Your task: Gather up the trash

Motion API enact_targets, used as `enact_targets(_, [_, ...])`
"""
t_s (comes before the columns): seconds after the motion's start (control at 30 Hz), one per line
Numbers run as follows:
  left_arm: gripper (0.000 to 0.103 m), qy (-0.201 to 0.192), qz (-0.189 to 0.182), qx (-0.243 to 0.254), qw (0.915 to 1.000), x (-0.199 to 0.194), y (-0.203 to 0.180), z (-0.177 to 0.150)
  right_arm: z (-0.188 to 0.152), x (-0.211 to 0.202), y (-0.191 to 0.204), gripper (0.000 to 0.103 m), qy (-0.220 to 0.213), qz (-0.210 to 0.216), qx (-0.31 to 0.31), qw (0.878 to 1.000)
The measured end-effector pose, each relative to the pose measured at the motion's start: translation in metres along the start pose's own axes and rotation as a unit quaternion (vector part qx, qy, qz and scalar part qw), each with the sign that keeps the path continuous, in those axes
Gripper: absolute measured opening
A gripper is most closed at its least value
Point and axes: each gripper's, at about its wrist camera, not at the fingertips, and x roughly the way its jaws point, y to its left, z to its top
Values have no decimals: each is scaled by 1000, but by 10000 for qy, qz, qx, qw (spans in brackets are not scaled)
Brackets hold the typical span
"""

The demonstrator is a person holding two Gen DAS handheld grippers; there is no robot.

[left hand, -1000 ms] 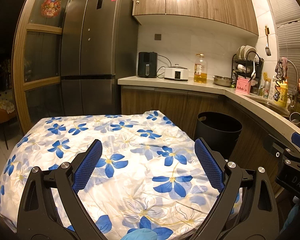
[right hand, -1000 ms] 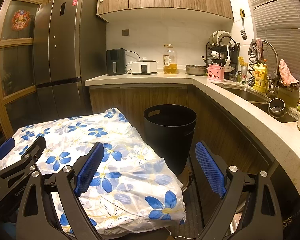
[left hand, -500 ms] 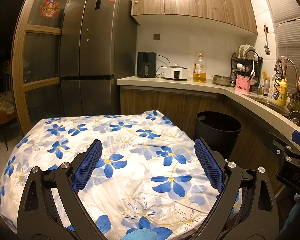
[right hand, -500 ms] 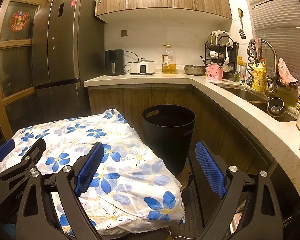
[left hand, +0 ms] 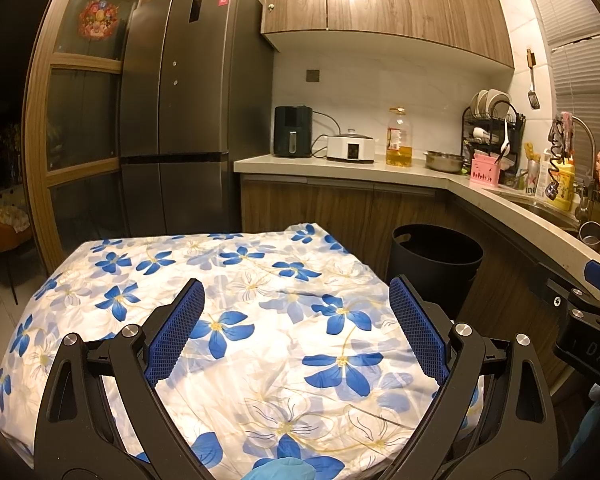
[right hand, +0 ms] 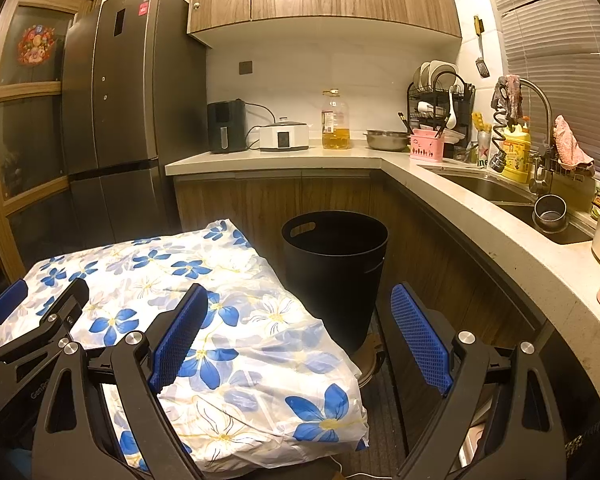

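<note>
over the flowered cloth [left hand: 260, 320] that covers the table, i hold both tools spread wide and empty: my left tool [left hand: 296, 320] has nothing between its blue pads, and my right tool [right hand: 298, 332] has nothing either. my left tool hangs above the middle of the cloth, and my right tool hangs above its right edge, looking toward the black bin [right hand: 334, 272]. the bin stands on the floor just beside the table, in front of the wooden cabinets.

i judge that the task is either at its very start or already at its end, because i see no trash on the cloth and the inside of the bin is too dark to show if something lies there. so i cannot tell how much is collected. if trash remains, it is outside these two views.

about writing: on the body of the other tool, at the right edge of the left view, i read "das", and in the right view "gen" on the left tool's body. the fridge [left hand: 188, 120] has stickers near its top, too small to read. the oil bottle [right hand: 335, 124] has a label and the can [right hand: 485, 148] near the sink has a red star, but i cannot read their words.
</note>
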Motion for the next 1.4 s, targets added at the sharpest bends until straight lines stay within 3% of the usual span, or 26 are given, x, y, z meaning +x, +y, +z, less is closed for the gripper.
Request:
enact_targets(0.67, [92, -35, -45, 92, 9999, 2, -7, 7, 2, 1, -2, 90, -20, -17, 42, 10000])
enact_targets(0.9, [70, -4, -109, 154, 9998, 4, -8, 6, 1, 3, -3, 90, -12, -39, 58, 10000])
enact_targets(1.4, [70, -35, -40, 192, 9998, 4, -9, 3, 0, 4, -6, 90, 1, -38, 110, 9999])
